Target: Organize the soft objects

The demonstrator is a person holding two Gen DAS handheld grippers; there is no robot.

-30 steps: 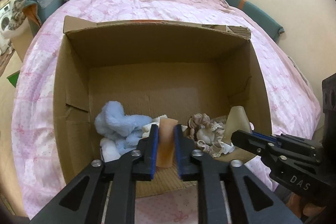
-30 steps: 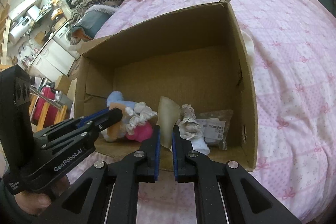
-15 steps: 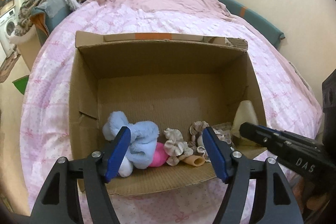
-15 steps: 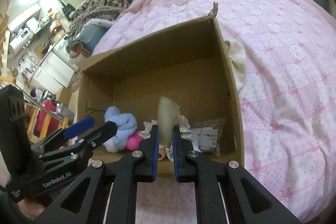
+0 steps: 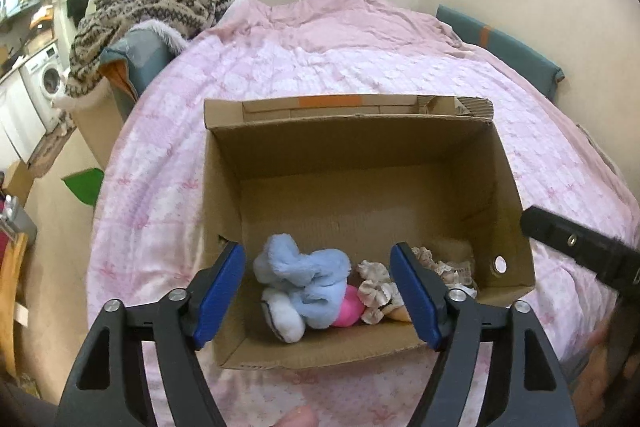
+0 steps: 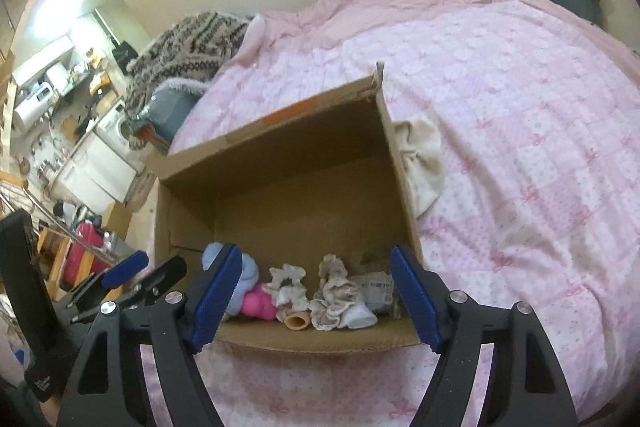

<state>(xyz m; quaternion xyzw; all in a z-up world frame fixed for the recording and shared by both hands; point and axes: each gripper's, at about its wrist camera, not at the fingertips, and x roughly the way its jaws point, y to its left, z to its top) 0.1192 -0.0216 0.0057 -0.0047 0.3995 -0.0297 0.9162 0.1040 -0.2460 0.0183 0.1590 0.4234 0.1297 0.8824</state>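
I see one pink bed [image 5: 360, 67] carrying one cardboard box [image 5: 508, 187]. My two grippers, left gripper [image 5: 320, 295] and right gripper [image 6: 316, 295], hover above the box's near edge, jaws spread wide, empty. Inside at the near wall: one blue plush [image 5: 304, 275], one pink toy [image 6: 256, 305], two frilly scrunchies [image 6: 334, 297].

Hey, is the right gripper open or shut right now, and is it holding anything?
Open and empty. The right gripper has its blue pads spread wide apart above the cardboard box, with nothing between them.

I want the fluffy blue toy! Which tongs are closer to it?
Left, probably. The left tongs, open, frame the fluffy blue toy in the cardboard box. The right tongs, also open, are centred further right, over the scrunchies.
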